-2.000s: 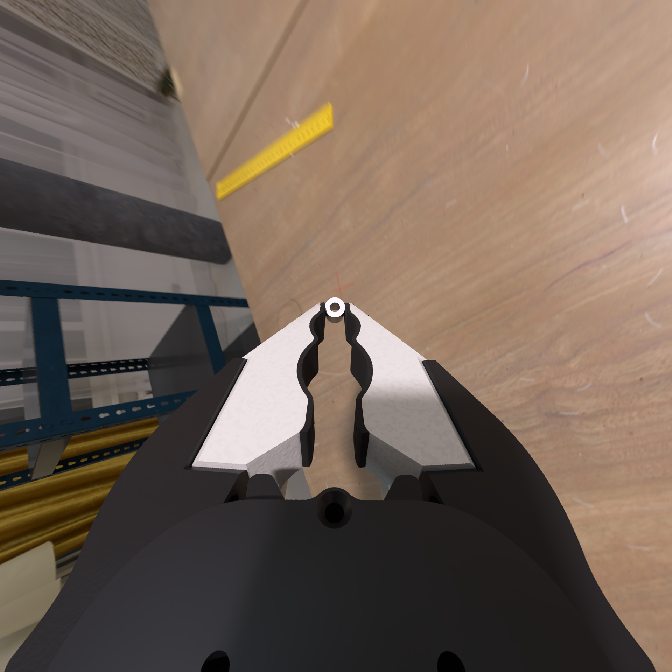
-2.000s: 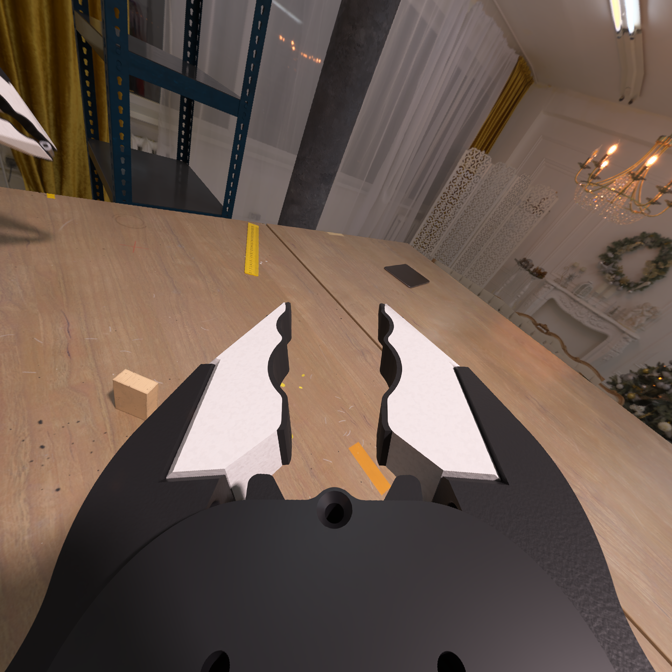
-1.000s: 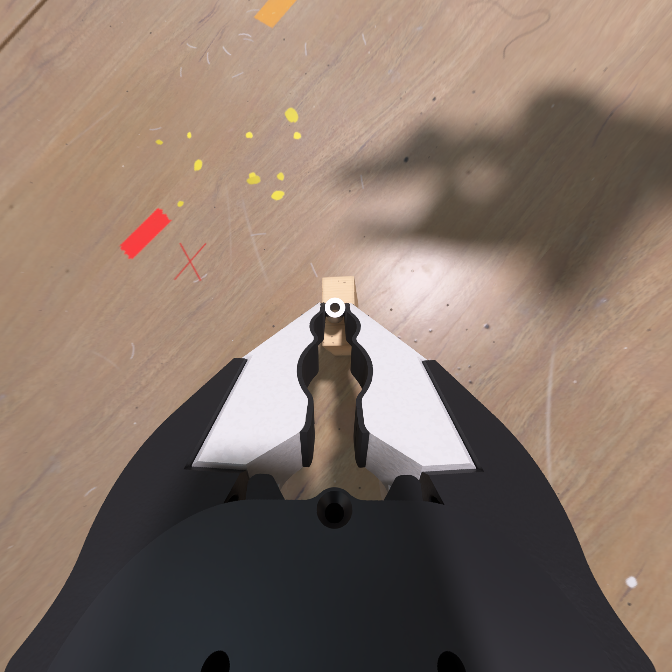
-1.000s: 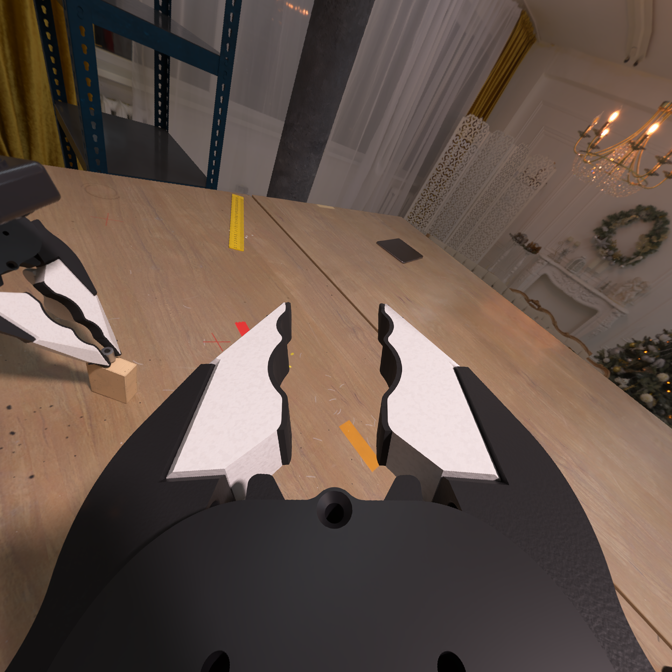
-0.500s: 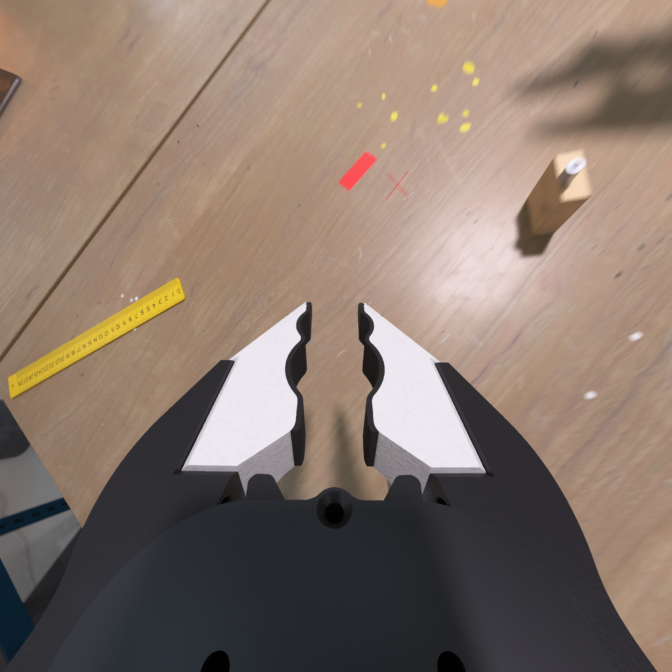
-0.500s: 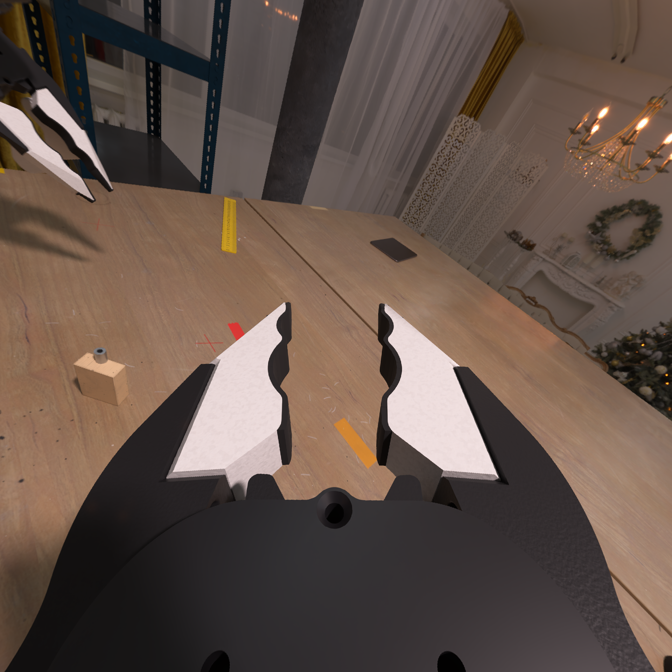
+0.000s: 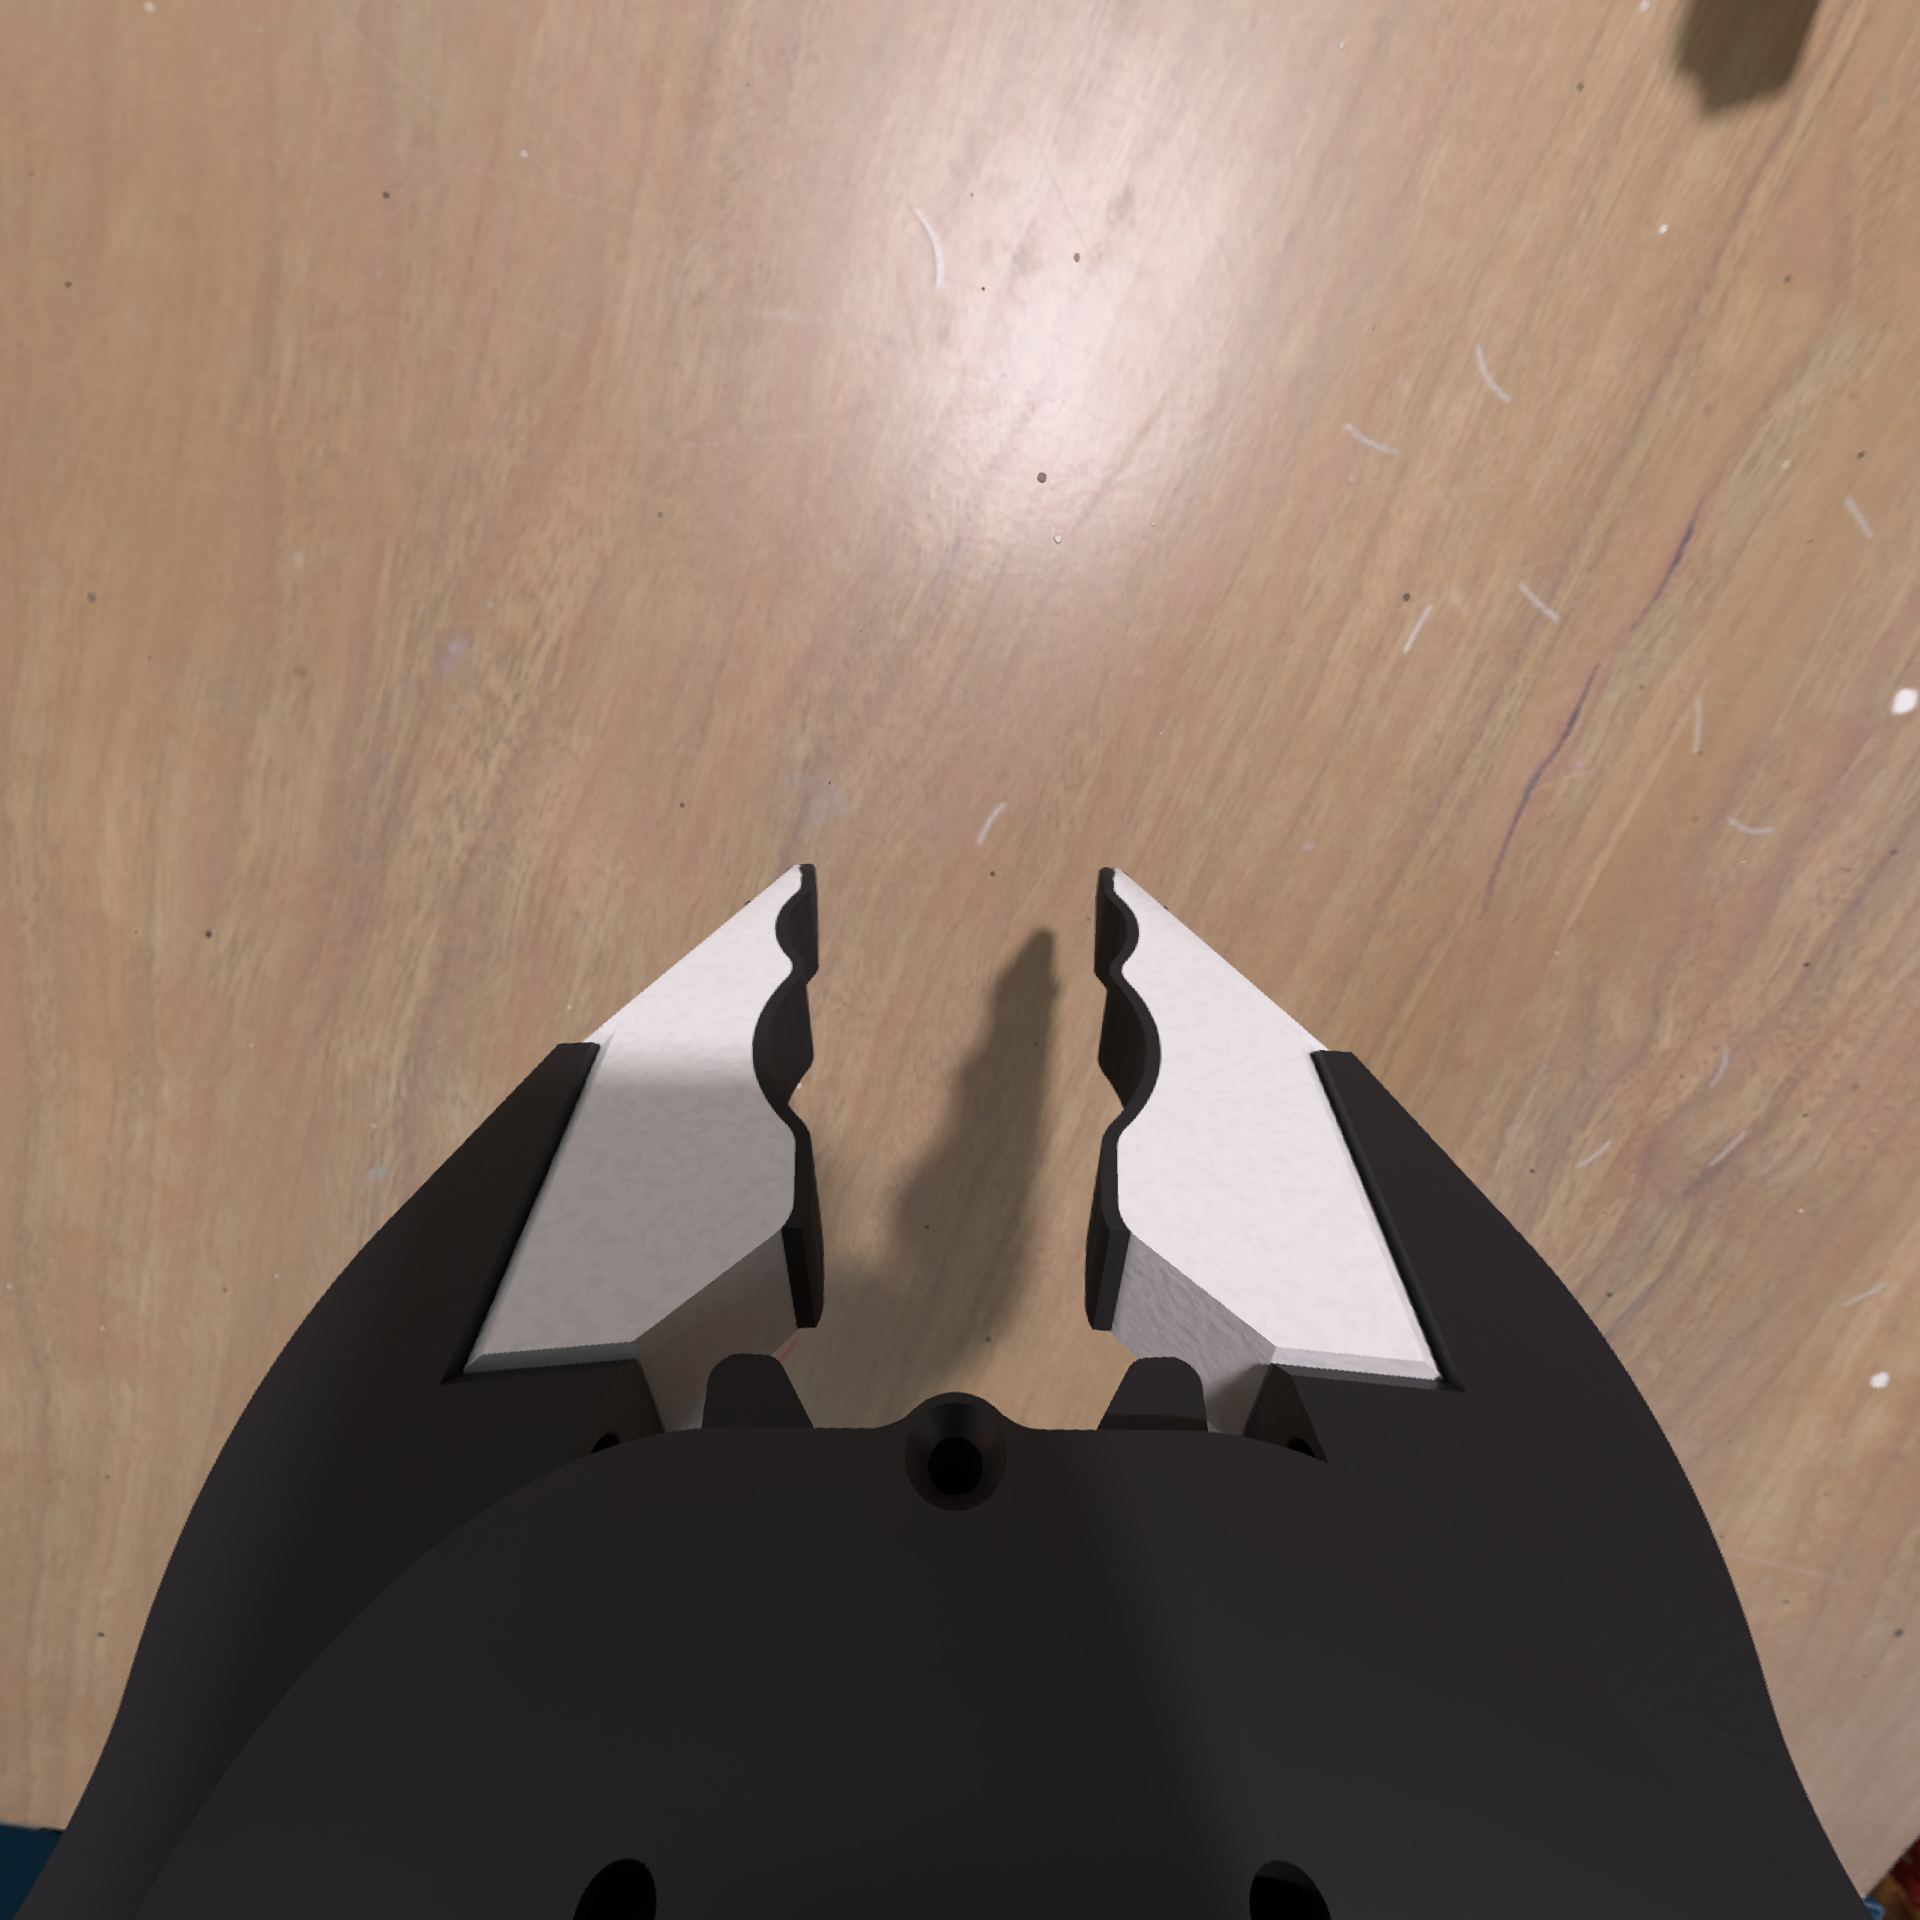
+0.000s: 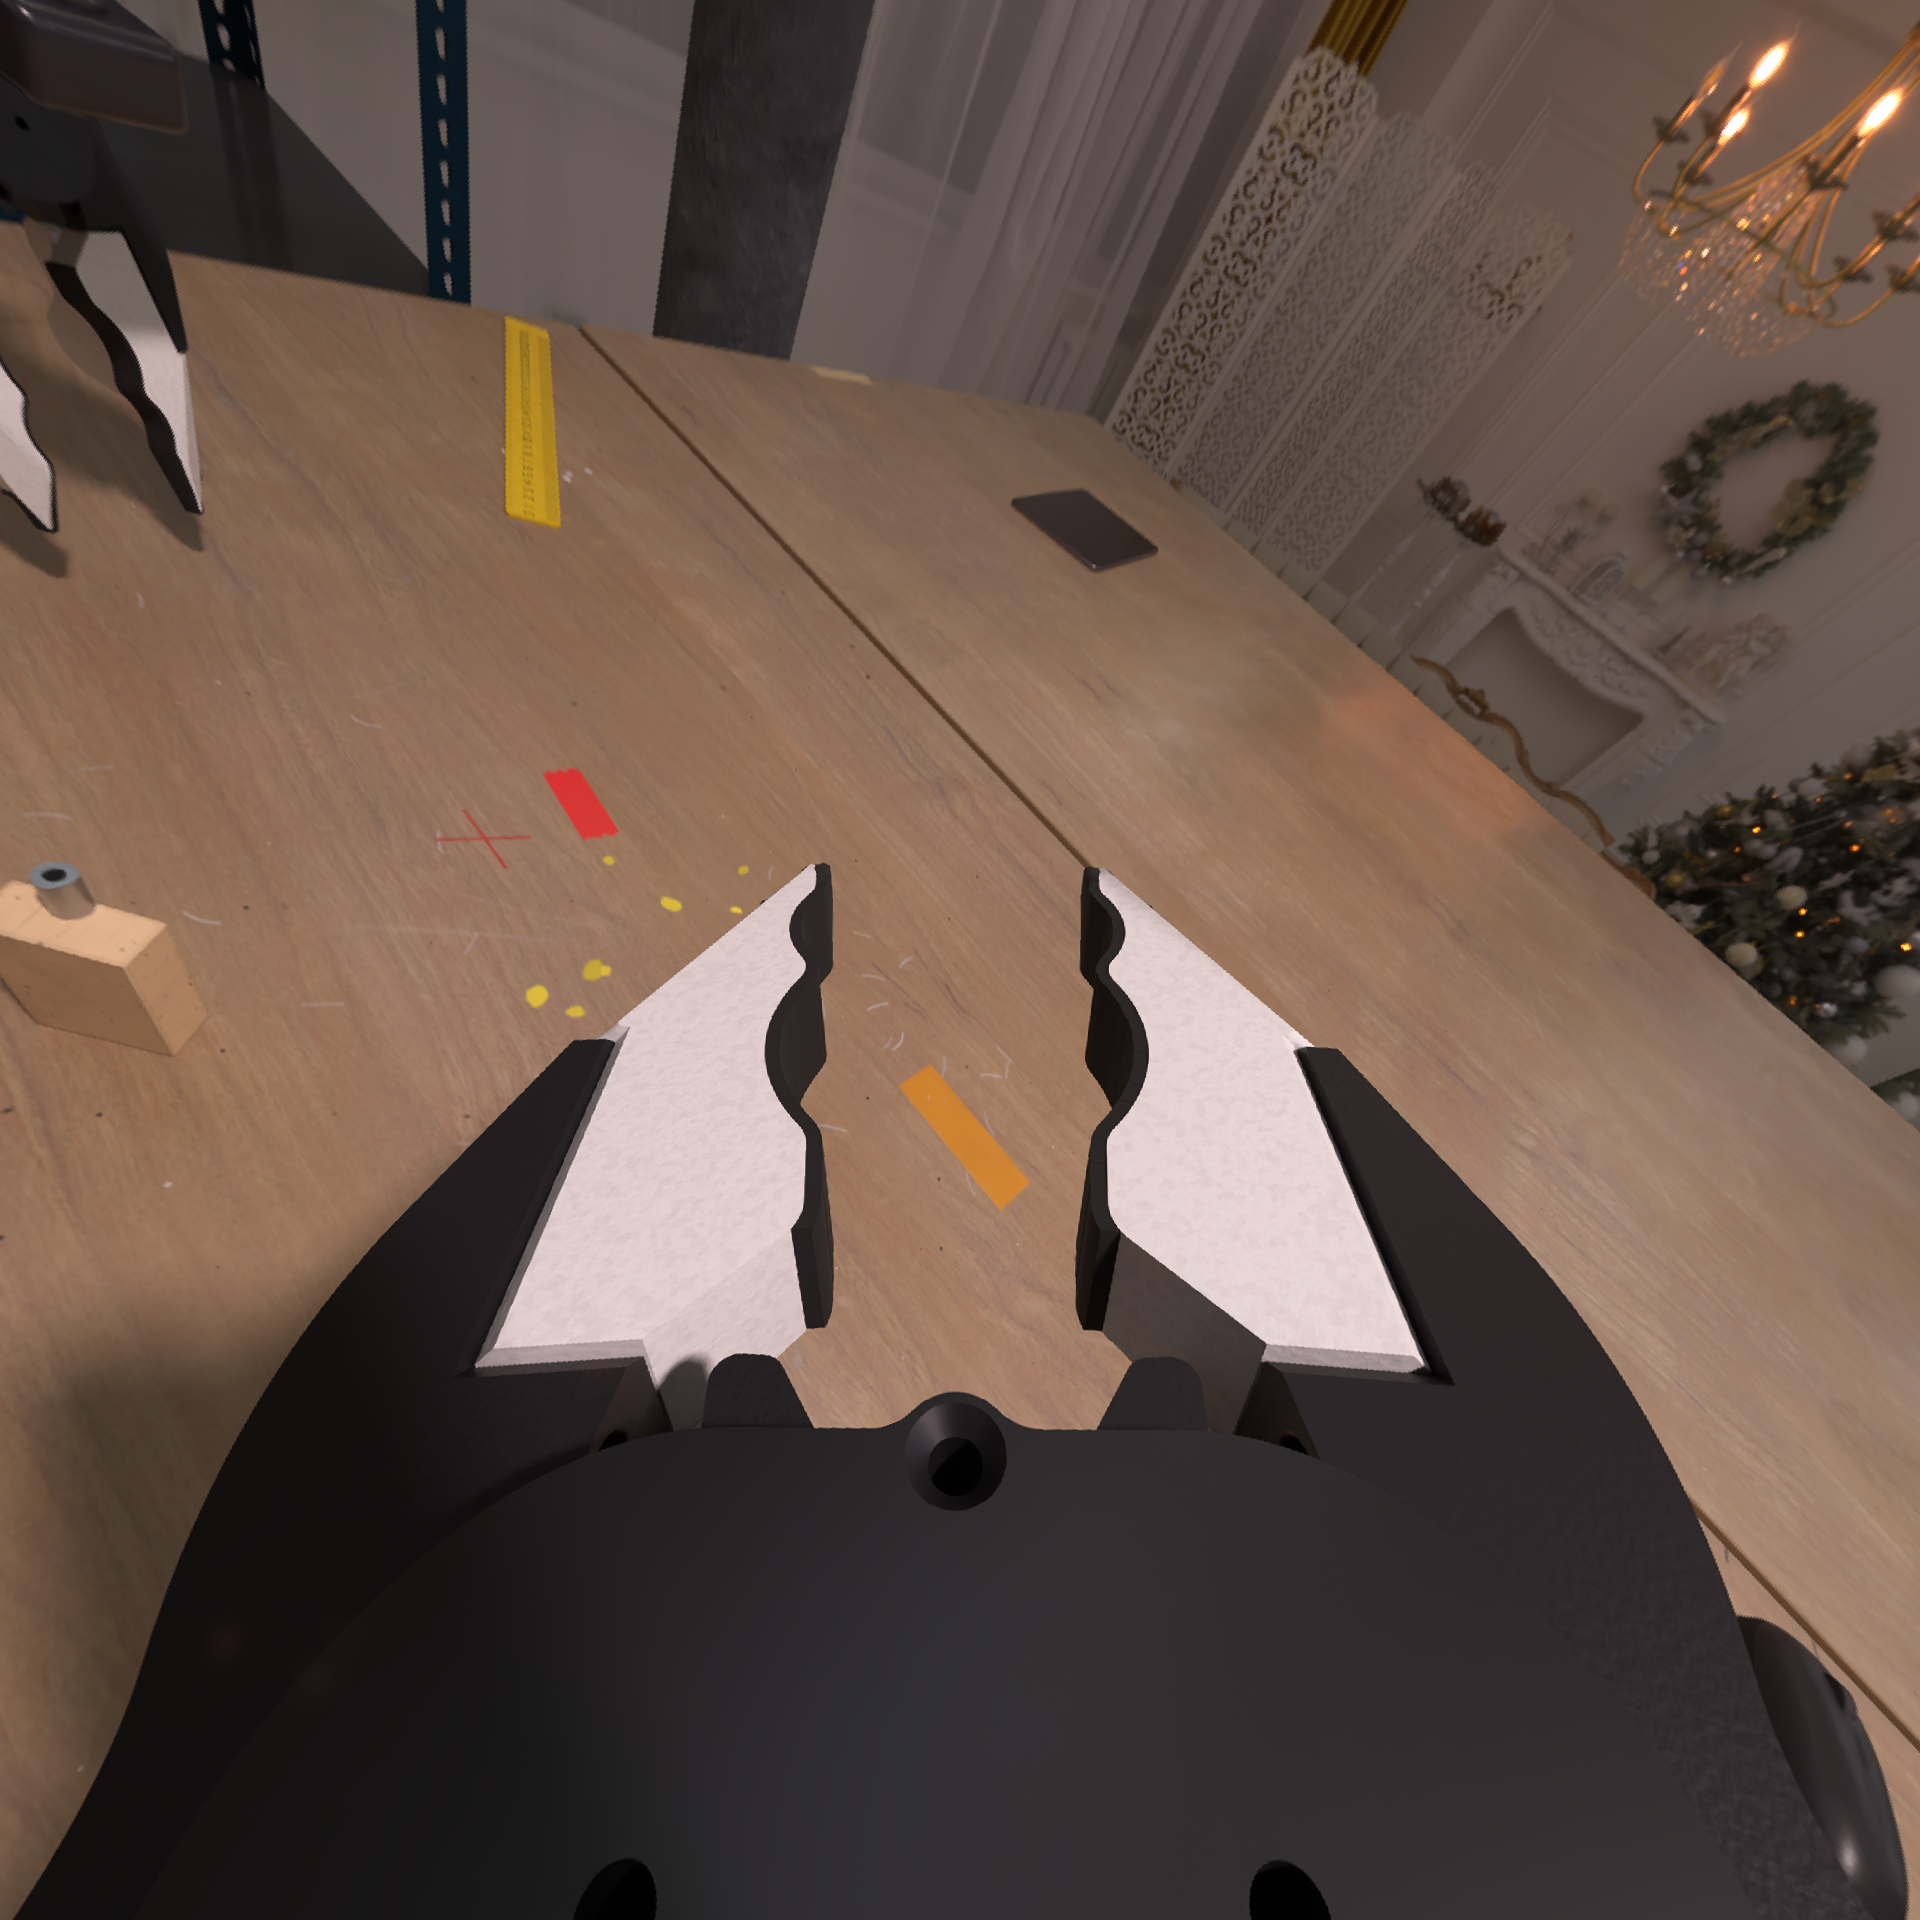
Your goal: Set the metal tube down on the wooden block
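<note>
In the right wrist view, the pale square wooden block [image 8: 99, 977] lies flat on the scuffed brown wooden bench [image 8: 1195, 790], and it serves as the landmark here. The short grey metal tube [image 8: 57, 889] stands upright on the block's top face, near its far left corner rather than its middle, so the placing looks done. Up and beyond the block, well apart from it, the left black-and-white gripper [image 8: 114, 514] hangs over the bench with its jaws spread and nothing between them; its own view shows only bare bench between the spread fingers [image 7: 686, 1122]. To the right of the block lie a red tape strip [image 8: 582, 803], yellow paint flecks [image 8: 582, 982] and an orange tape strip [image 8: 964, 1137]. Farther right, the right black-and-white gripper [image 8: 954, 873] is also spread and empty. The risk I see is the tube toppling: it sits close to the edge, so any sweep of a gripper near the block could knock it off.
</note>
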{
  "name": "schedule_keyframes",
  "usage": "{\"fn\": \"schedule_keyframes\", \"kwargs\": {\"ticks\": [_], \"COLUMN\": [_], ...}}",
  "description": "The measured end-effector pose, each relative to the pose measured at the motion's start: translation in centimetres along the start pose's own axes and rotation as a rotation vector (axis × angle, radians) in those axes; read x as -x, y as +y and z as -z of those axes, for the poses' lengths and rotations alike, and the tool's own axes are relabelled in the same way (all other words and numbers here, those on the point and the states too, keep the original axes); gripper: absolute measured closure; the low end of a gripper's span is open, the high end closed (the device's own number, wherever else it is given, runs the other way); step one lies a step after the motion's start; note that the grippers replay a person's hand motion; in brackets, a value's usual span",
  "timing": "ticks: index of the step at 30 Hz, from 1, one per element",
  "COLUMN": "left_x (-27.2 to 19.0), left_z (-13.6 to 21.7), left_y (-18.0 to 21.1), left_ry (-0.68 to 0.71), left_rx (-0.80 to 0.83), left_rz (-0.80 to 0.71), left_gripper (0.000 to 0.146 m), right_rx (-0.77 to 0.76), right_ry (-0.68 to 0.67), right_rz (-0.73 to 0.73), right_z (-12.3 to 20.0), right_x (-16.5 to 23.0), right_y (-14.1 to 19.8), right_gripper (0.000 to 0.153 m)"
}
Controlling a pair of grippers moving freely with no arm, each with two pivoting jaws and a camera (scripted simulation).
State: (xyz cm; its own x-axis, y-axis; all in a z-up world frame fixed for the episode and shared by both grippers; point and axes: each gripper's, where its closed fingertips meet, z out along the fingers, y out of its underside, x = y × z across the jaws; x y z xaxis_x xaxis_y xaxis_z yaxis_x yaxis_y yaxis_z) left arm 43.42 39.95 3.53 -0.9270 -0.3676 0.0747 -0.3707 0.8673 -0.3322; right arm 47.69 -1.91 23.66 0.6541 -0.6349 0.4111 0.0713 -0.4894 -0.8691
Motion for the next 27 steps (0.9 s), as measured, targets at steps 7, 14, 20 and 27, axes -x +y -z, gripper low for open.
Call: {"fn": "schedule_keyframes", "kwargs": {"ticks": [7, 14, 20, 27], "left_x": [0.2, 1.5, 2.1, 2.0], "left_z": [-1.1, -0.3, 0.2, 1.3], "left_y": [0.4, 2.0, 3.3, 2.9], "left_ry": [-0.014, -0.106, -0.161, -0.162], "left_rx": [0.062, 0.149, 0.162, 0.165], "left_rz": [-0.028, -0.082, -0.058, -0.17], "left_gripper": [0.08, 0.129, 0.146, 0.131], "right_rx": [0.089, 0.065, 0.042, 0.044], "right_ry": [0.006, 0.021, 0.015, 0.002], "right_rz": [0.068, 0.119, 0.102, 0.128], "right_z": [-1.6, -1.3, -1.0, -1.1], "right_x": [0.7, 1.1, 0.9, 1.2], "right_y": [1.3, 0.3, 0.1, 0.2], "right_gripper": [0.105, 0.106, 0.107, 0.107]}}
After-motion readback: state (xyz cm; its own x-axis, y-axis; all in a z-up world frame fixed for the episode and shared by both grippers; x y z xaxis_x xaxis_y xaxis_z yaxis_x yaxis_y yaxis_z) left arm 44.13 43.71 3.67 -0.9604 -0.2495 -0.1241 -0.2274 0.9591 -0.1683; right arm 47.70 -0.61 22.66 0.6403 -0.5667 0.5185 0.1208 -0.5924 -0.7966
